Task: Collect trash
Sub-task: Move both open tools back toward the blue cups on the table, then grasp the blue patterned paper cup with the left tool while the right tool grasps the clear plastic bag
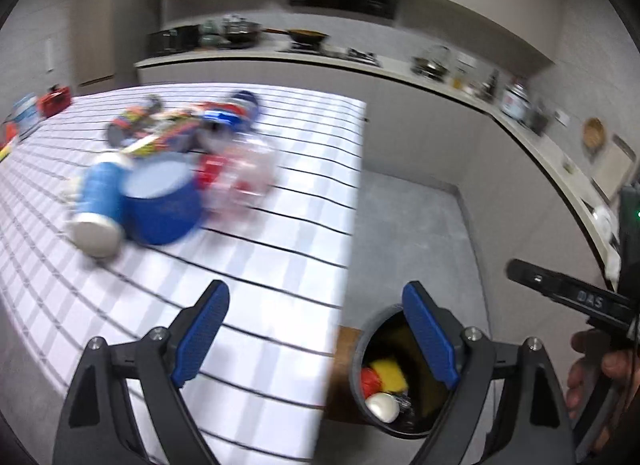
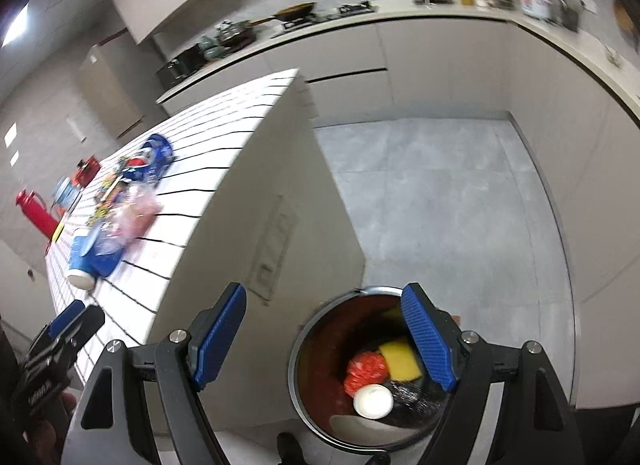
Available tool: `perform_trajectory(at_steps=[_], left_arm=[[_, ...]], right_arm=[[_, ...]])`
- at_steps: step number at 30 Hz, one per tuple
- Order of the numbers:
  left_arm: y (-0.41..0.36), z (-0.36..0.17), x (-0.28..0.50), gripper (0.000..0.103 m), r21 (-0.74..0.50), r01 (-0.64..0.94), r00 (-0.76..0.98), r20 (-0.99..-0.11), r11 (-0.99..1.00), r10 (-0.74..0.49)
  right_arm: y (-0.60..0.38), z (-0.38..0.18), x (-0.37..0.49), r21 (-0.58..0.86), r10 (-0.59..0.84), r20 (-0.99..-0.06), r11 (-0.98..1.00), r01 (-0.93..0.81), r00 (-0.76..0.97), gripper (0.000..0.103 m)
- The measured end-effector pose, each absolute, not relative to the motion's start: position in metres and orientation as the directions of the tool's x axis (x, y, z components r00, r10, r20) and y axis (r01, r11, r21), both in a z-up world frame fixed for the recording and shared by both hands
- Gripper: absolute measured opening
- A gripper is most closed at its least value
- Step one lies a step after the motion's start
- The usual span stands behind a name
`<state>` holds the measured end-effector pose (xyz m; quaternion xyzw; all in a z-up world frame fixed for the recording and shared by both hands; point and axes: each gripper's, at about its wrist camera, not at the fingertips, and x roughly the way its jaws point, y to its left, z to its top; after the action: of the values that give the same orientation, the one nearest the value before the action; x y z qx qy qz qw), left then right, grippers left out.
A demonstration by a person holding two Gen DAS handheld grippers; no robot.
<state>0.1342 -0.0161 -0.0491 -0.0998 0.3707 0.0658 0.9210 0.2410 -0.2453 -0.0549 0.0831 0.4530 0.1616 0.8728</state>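
Broadly, a long table (image 1: pixel 280 249) under a white cloth ruled with thin black lines fills the left of both views, its far end toward the kitchen counter (image 2: pixel 400 11) that carries pots and a wok. Grey stone-look floor (image 2: pixel 440 193) lies to its right.

Down on that floor, just beside the table's near corner, stands a round dark bin (image 2: pixel 298 377) with a smooth metal-looking rim, mouth facing up. Inside lie a yellow sponge-like block (image 2: pixel 400 361), a crumpled red wrapper (image 2: pixel 366 371), a white round cup bottom or lid (image 2: pixel 373 401) and some crinkled dark film.

On the cloth the remaining trash sits in a blurred heap, well apart from the bin: a blue cylindrical cup (image 1: pixel 98 205) on its side, long axis running toward the camera with its white end nearest, a squat blue tub (image 1: pixel 162 205) touching it, a clear plastic bottle with red label (image 1: pixel 240 173), and colourful wrappers (image 1: pixel 160 131) behind. Their print is too smeared to read.

The left gripper (image 1: pixel 316 335) hangs over the table edge, blue ribbed pads spread wide and holding nothing. The right gripper (image 2: pixel 324 339) hovers above the bin, likewise spread and empty; "DAS" shows on its body in the left view.
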Motion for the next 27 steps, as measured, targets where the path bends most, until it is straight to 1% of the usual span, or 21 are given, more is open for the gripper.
perform_trajectory(at_steps=[7, 12, 16, 22, 27], left_arm=[[0.065, -0.046, 0.120, 0.089, -0.144, -0.324, 0.718, -0.681, 0.935, 0.144], [0.114, -0.047, 0.119, 0.089, -0.153, -0.383, 0.715, -0.673, 0.911, 0.188], [0.141, -0.055, 0.132, 0.089, -0.162, -0.386, 0.704, -0.687, 0.908, 0.177], [0.160, -0.075, 0.155, 0.089, -0.182, -0.354, 0.681, -0.722, 0.917, 0.120], [0.175, -0.084, 0.167, 0.083, -0.182, -0.344, 0.663, -0.742, 0.921, 0.100]], right_arm=[[-0.172, -0.030, 0.234, 0.271, 0.397, -0.742, 0.915, -0.300, 0.541, 0.082], [-0.122, -0.014, 0.238, 0.267, 0.421, -0.723, 0.902, -0.340, 0.548, 0.082], [-0.086, -0.005, 0.248, 0.258, 0.423, -0.713, 0.900, -0.353, 0.559, 0.082], [-0.043, -0.009, 0.267, 0.243, 0.408, -0.730, 0.904, -0.351, 0.548, 0.082], [-0.012, -0.019, 0.281, 0.244, 0.408, -0.742, 0.903, -0.353, 0.532, 0.081]])
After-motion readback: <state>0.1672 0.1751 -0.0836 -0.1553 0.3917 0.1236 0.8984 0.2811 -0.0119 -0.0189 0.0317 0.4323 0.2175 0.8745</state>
